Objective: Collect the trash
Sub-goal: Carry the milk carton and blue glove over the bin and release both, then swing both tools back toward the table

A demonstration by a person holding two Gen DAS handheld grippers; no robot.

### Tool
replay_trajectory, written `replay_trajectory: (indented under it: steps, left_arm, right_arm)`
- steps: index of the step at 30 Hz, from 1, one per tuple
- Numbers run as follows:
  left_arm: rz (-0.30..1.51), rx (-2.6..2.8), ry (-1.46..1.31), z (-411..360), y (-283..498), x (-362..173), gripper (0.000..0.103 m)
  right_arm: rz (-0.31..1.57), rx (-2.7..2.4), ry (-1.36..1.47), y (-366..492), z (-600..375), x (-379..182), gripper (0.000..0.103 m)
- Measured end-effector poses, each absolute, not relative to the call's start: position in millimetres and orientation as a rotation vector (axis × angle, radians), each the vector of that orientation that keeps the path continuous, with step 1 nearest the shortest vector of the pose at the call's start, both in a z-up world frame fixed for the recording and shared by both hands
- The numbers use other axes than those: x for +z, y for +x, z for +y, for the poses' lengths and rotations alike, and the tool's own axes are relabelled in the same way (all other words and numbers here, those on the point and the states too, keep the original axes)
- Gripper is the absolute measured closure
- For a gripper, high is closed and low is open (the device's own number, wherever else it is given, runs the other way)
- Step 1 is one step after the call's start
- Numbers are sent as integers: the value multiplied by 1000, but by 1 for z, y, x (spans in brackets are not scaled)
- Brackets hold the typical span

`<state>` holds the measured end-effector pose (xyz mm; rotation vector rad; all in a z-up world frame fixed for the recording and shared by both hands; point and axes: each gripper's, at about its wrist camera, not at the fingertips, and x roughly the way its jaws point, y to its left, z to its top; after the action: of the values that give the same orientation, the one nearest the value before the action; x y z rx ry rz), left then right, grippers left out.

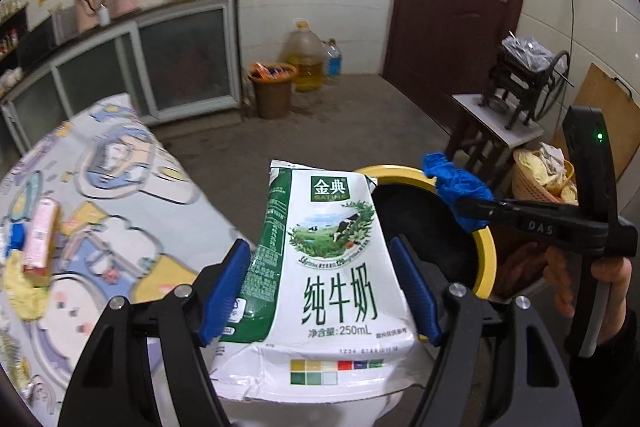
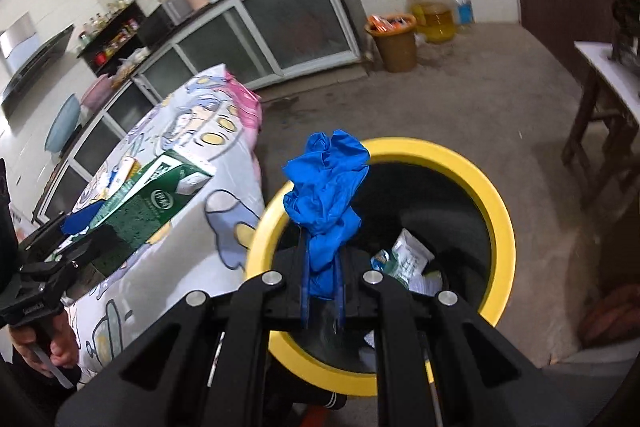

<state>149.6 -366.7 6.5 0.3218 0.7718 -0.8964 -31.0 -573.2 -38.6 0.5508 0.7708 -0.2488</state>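
A kitchen with a grey floor, and a round black bin with a yellow rim beside a cartoon-print tablecloth.

The left tongs grip a white and green milk carton near the bin. The right tongs pinch a crumpled blue rubber glove over the bin's rim.

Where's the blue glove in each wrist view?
Left wrist view: blue glove at right of centre, pinched in the right gripper, over the yellow-rimmed bin's far rim.
Right wrist view: blue glove at centre, clamped in that gripper, above the bin's near-left rim.
Shared landmark: the yellow-rimmed bin.
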Motion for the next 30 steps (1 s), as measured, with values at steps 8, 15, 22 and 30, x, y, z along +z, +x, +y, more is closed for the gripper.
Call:
replay_trajectory:
  steps: [8,15,22,30]
  left_arm:
    - [859,-938,379,-421,154,-36,34]
    - [857,-990,332,-440,155,-39,18]
    - [833,-993,315,-431,149,-34,18]
    - [831,-918,235,-362,167,-22,18]
  right_arm:
    - [827,-295,613,-26,-596,-63,92]
    - [837,-371,645,-34,-611,-66,64]
    - [814,-405,668,-47,-621,-62,56]
    - [829,-370,626,-33,-602,-56,56]
